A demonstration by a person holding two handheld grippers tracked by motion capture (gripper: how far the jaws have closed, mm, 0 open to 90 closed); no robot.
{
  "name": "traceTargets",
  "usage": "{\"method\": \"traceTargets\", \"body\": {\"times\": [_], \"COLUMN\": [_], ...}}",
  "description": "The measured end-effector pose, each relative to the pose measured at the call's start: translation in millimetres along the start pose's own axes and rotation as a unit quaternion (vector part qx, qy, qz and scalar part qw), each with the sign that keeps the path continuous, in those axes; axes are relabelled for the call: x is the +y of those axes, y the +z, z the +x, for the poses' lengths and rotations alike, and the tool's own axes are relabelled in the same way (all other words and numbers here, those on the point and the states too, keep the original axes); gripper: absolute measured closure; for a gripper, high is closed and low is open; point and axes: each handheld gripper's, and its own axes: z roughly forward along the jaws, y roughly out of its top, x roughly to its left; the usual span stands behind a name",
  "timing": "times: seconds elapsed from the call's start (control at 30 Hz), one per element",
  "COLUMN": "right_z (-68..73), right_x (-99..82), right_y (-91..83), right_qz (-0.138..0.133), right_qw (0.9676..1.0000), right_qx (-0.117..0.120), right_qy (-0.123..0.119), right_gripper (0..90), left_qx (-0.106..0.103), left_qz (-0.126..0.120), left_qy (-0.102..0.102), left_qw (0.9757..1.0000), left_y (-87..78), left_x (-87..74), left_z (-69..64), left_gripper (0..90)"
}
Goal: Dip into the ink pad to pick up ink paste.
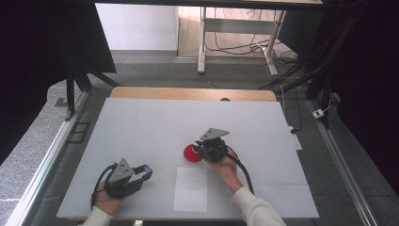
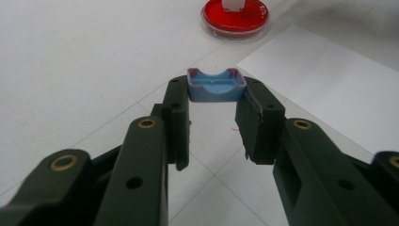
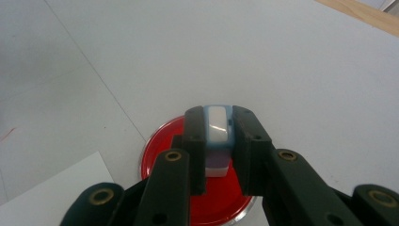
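Observation:
A round red dish with a clear rim lies near the middle of the white table. My right gripper is shut on a small white and pale blue block, holding it upright just over or on the red dish; I cannot tell if it touches. In the left gripper view the same block stands in the dish. My left gripper rests low at the front left, shut on a shallow blue cap-like piece clamped between its jaw tips.
A white sheet of paper lies flat between the two hands near the front edge; its corner is just right of the left gripper. A wooden strip borders the table's far side. Metal rails run along both sides.

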Motion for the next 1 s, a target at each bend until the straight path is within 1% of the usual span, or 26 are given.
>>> {"method": "traceTargets", "body": {"times": [0.1, 0.27, 0.4, 0.57, 0.63, 0.83, 1.0], "right_z": [1.7, 2.2, 3.4, 0.1, -0.3, -2.3, -3.4], "right_x": [0.1, -0.1, 1.5, 2.3, 2.6, 5.5, 7.3], "right_y": [0.0, 0.3, -0.8, -3.9, -4.8, -10.7, -14.4], "right_qz": [0.001, -0.004, -0.003, -0.011, -0.013, -0.032, -0.035], "right_qw": [1.0, 1.0, 0.9999, 0.9999, 0.9999, 0.9995, 0.9993], "right_qx": [-0.004, -0.005, -0.009, -0.002, -0.005, 0.002, 0.001], "right_qy": [0.0, 0.001, -0.007, 0.002, 0.001, 0.008, 0.01], "right_gripper": [75.8, 75.7, 75.6, 75.5, 75.5, 75.5, 75.5], "left_qx": [0.0, 0.001, 0.0, 0.002, 0.002, 0.001, 0.001], "left_qz": [0.0, 0.001, 0.001, 0.0, 0.001, 0.001, 0.001], "left_qy": [0.0, 0.001, 0.0, 0.0, 0.0, 0.0, 0.0], "left_qw": [1.0, 1.0, 1.0, 1.0, 1.0, 1.0, 1.0], "left_y": [0.0, 0.6, 0.9, 0.6, 0.5, 0.7, 0.7], "left_x": [0.0, 0.0, 0.0, -0.2, -0.4, -0.5, -0.5], "left_z": [0.1, 0.1, 0.8, 1.1, 1.4, 2.1, 2.1], "left_gripper": [65.6, 65.6, 65.6, 65.6, 65.6, 65.5, 65.6]}}
